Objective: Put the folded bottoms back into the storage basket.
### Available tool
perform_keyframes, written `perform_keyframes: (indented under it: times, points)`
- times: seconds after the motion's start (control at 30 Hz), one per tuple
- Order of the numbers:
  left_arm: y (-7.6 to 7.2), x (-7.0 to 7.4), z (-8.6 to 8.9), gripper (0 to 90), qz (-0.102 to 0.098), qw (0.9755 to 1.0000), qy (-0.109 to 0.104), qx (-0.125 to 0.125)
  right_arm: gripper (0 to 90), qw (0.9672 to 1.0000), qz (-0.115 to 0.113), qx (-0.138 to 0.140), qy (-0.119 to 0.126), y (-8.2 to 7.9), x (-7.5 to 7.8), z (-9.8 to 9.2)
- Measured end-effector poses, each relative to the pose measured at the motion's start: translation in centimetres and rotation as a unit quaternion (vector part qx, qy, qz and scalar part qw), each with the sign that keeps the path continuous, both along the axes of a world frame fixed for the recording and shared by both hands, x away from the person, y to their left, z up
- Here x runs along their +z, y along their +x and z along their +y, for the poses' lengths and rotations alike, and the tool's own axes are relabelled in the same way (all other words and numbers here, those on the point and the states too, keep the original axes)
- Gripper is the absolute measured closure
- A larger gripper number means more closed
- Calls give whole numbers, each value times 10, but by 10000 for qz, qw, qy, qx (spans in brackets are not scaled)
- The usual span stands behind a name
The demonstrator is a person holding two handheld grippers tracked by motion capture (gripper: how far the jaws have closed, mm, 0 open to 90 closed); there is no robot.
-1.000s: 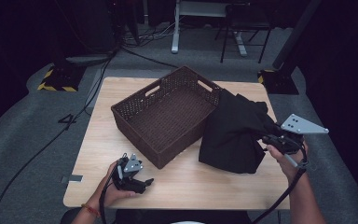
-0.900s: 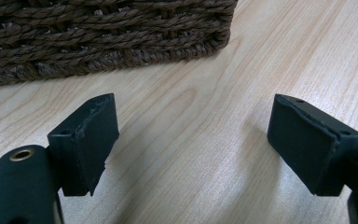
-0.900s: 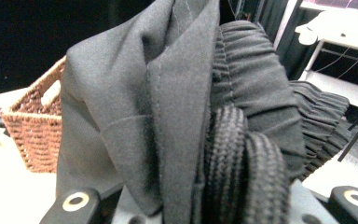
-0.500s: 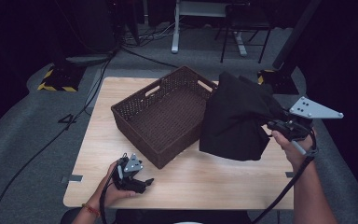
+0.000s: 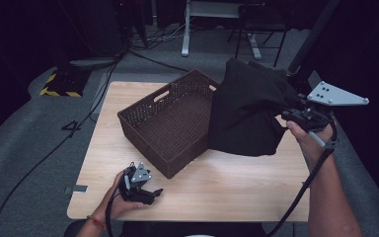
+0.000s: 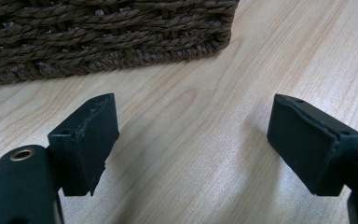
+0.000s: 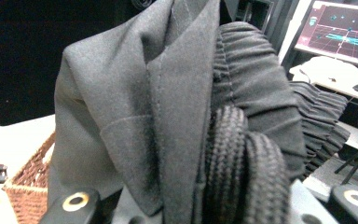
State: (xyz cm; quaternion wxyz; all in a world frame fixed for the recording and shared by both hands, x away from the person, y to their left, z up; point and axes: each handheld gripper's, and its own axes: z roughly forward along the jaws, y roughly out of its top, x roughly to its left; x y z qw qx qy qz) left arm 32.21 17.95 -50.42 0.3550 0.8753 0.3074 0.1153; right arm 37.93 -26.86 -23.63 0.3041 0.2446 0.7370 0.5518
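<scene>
Since the earlier frame my right gripper [image 5: 296,114] has risen and carried the black garment [image 5: 246,113] up with it, so the cloth now hangs clear of the table [image 5: 237,187] just to the right of the wicker basket [image 5: 170,123], its left edge draping against the basket's right end.

From the high view, I see my left gripper [image 5: 145,190] resting on the table just in front of the basket's near corner, unmoved.

Through the left gripper view, my jaws stand spread apart with bare wood between them, pads [image 6: 91,140] touching nothing, and the basket wall [image 6: 102,32] lies just beyond.

Through the right gripper view, my jaws are pinched tight on the garment's gathered waistband [image 7: 256,93] and its thick braided cord [image 7: 242,163], which bunch up right at the grip; the basket's rim [image 7: 25,179] shows below and to the left.
</scene>
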Motion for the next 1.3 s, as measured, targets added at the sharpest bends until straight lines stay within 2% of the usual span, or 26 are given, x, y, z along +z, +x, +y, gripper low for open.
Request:
perform_keyframes:
  times: [0.27,0.4,0.6,1.03,1.3]
  points:
    - [0,0,0,168,2,10000,-2,0,754,9999,23,67,-139,17,14,23]
    - [0,0,0,168,0,10000,3,-6,754,9999,39,98,-75,27,20,34]
    - [0,0,0,168,0,10000,2,-10,754,9998,72,130,-112,40,23,53]
    - [-1,0,0,168,1,10000,1,0,753,9991,286,231,-209,70,12,96]
    - [-1,0,0,168,3,10000,6,-24,753,9979,463,298,-346,90,-2,132]
